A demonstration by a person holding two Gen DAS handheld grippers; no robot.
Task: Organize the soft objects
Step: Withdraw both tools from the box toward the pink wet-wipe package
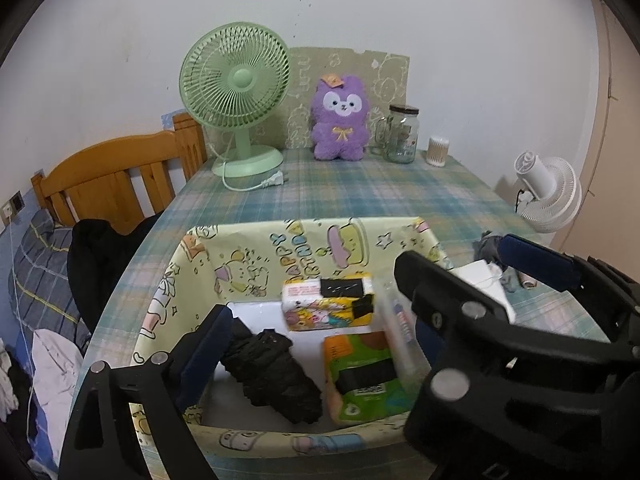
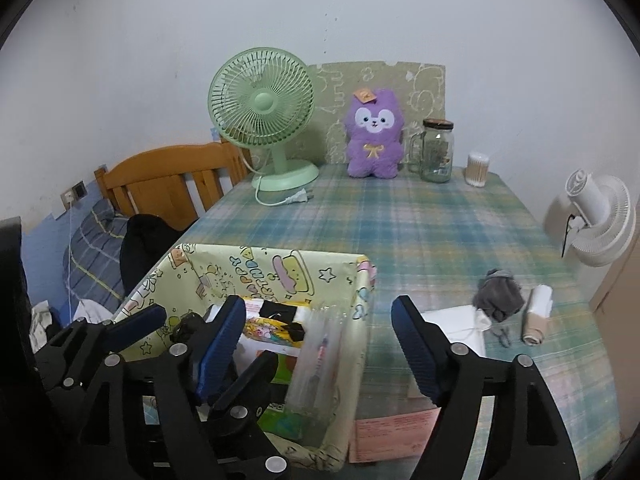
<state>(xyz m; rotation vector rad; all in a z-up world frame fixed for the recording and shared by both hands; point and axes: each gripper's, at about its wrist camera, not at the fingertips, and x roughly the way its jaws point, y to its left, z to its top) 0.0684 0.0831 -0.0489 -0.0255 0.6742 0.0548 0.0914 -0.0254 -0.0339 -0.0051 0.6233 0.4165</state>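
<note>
The left gripper [image 1: 320, 344] is held with jaws wide apart over the box [image 1: 248, 248], nothing clamped. Below it, inside the box, a black bundle [image 1: 272, 372] is seen lying on the floor, just beside the left pad; whether they touch cannot be told. Right of the bundle a green pack [image 1: 360, 380] is seen, and behind it a cartoon tissue pack [image 1: 328, 304]. The right gripper [image 2: 318, 344] is held spread at the box's right wall, empty, one finger over the box and one over the tablecloth [image 2: 420, 232]. Right of the box, a grey sock [image 2: 498, 294] and a beige roll [image 2: 536, 314] are left on the cloth. Behind the box, a green fan [image 2: 262, 114], purple plush [image 2: 374, 138] and jar [image 2: 438, 152] are ranged against the wall.
</note>
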